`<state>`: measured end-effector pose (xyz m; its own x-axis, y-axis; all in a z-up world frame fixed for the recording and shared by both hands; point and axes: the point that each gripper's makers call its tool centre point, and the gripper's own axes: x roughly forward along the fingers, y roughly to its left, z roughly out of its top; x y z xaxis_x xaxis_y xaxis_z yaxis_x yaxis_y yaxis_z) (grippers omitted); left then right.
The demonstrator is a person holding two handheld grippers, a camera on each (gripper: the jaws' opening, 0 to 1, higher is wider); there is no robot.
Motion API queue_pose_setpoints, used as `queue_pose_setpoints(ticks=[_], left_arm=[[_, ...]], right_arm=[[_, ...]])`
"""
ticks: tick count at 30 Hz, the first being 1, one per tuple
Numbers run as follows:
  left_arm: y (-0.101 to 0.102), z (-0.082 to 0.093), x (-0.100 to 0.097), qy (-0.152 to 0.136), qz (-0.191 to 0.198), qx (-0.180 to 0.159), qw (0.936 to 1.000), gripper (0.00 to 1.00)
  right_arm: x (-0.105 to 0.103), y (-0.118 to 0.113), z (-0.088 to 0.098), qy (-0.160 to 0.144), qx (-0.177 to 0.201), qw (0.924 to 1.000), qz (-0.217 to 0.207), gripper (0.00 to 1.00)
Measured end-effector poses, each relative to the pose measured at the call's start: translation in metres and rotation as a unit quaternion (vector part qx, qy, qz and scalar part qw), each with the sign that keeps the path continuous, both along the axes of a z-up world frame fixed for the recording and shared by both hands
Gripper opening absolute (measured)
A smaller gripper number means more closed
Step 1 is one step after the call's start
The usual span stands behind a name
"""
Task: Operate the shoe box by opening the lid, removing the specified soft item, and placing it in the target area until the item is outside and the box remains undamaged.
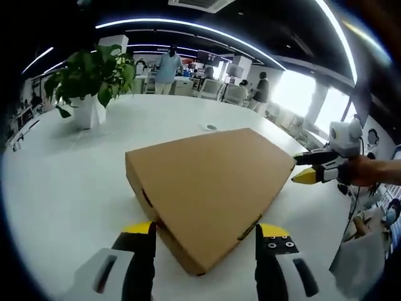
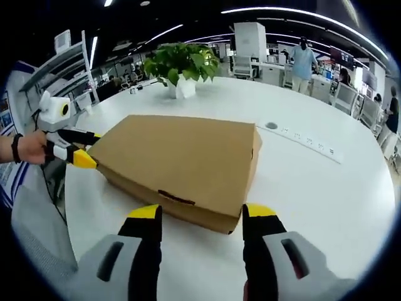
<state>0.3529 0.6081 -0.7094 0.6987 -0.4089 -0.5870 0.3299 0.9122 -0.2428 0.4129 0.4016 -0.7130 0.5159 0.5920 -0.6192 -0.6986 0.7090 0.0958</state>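
A closed brown cardboard shoe box [image 1: 207, 188] lies flat on the white table [image 1: 69, 188], lid down. My left gripper [image 1: 207, 233] is open, its yellow-tipped jaws standing either side of the box's near corner. At the box's right corner is my right gripper [image 1: 311, 170], held by a hand. In the right gripper view the box [image 2: 182, 153] fills the middle, and my right gripper [image 2: 202, 214] is open, straddling the box's near edge by the lid's tab slot [image 2: 175, 197]. The left gripper [image 2: 78, 149] sits at the box's left corner.
A leafy plant in a white pot [image 1: 91, 94] stands on the table beyond the box, also seen as the plant [image 2: 182, 72]. A round socket cover [image 2: 270, 125] lies in the tabletop. People and office chairs stand far behind the table.
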Motion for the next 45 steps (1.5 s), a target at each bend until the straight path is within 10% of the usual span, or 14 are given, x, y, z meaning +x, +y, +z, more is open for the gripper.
queue_pose_setpoints(ticks=[29,45], left_arm=[[0.013,0.001,-0.018,0.002,0.001,0.006,1.0,0.63],[0.038,-0.002,-0.059,0.014,0.007,0.024,0.9996,0.6]], right_arm=[[-0.014,0.013,0.002,0.008,0.022,0.999,-0.039,0.44],[-0.051,0.037,0.003,0.013,0.037,0.9988,-0.028,0.43]])
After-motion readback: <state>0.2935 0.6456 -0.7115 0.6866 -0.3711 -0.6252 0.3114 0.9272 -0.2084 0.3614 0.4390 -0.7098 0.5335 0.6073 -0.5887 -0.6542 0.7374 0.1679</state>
